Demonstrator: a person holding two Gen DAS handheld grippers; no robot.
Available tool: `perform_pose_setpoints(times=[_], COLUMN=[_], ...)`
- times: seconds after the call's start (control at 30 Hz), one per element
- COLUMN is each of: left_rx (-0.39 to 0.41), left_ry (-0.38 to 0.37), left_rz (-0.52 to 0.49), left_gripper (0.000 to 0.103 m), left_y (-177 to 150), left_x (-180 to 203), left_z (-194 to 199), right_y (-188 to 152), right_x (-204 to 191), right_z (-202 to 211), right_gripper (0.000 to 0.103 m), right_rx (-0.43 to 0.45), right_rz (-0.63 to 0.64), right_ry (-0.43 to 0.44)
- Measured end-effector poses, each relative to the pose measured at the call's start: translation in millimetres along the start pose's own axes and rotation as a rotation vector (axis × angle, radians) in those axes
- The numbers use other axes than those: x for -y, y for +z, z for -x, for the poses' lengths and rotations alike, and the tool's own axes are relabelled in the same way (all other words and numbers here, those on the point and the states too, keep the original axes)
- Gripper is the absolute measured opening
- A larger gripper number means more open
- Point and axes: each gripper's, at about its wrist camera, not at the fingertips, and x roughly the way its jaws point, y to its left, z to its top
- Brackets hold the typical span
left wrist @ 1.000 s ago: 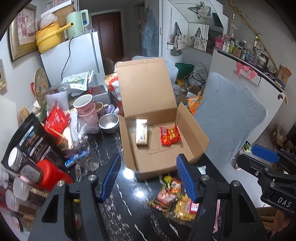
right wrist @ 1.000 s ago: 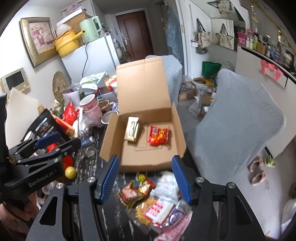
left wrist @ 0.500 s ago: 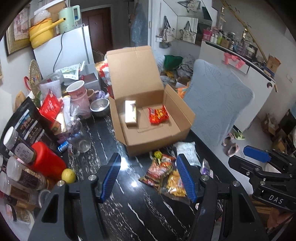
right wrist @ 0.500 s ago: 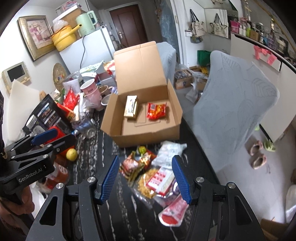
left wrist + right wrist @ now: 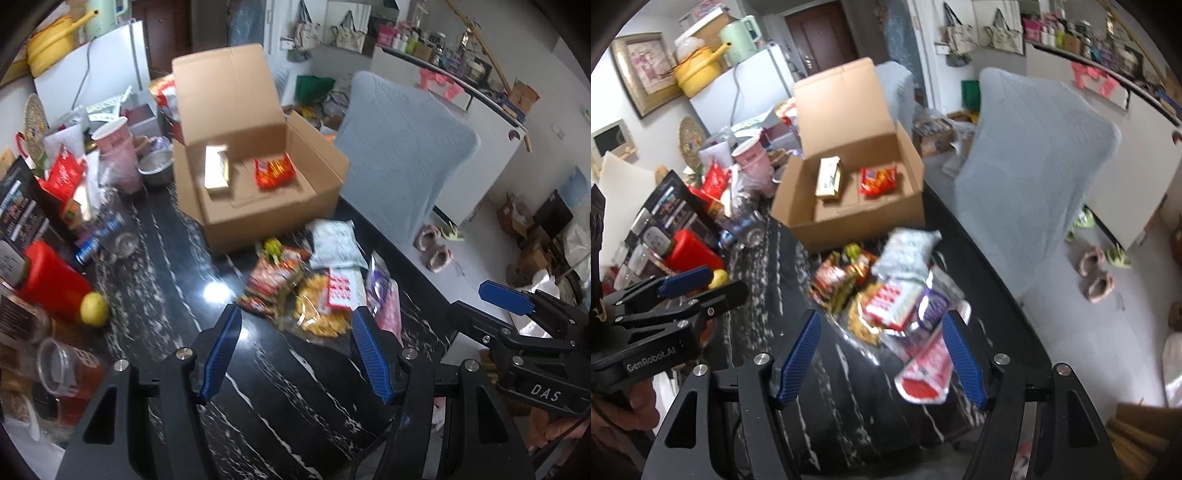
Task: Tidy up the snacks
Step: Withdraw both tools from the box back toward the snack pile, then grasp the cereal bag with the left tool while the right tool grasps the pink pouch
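An open cardboard box (image 5: 280, 218) (image 5: 849, 225) stands on the black marble table (image 5: 177, 280) and holds a pale yellow packet (image 5: 217, 171) (image 5: 829, 177) and a red packet (image 5: 274, 171) (image 5: 878, 180). In front of it lies a heap of snack bags (image 5: 314, 288) (image 5: 886, 291), with a pink-red pouch (image 5: 925, 369) nearest. My left gripper (image 5: 295, 350) hovers open above the heap's near edge, nothing between its fingers. My right gripper (image 5: 881, 354) hangs over the heap with its jaws opening; the pads touch nothing. Each gripper also shows at the edge of the other's view.
Jars, a red container (image 5: 51, 284), a lemon (image 5: 95, 309), pink cups (image 5: 118, 155) and a steel bowl (image 5: 157, 170) crowd the table's left side. A grey-covered chair (image 5: 402, 147) stands beyond the right edge. Slippers (image 5: 1097, 273) lie on the floor.
Both grippers have drawn back from the box and sunk toward the snack heap, which now sits between the fingers in view. The right jaws stand wider than before.
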Motion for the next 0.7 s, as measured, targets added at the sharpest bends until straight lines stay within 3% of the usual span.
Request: perform_pose_setpoints(times=[0.27, 0.7], left_rx=[-0.054, -0.147], left_ry=[-0.029, 0.02], left_rz=[-0.024, -0.012], left_gripper=[0.062, 0.062], left_y=[-12, -23], left_x=[19, 21], left_z=[-26, -79], right_y=[-26, -40], right_x=[30, 61], right_z=[-20, -85], right_gripper=[0.069, 0.069], right_rx=[-0.074, -0.197], right_rz=[-0.083, -0.13], right_ry=[-0.016, 0.001])
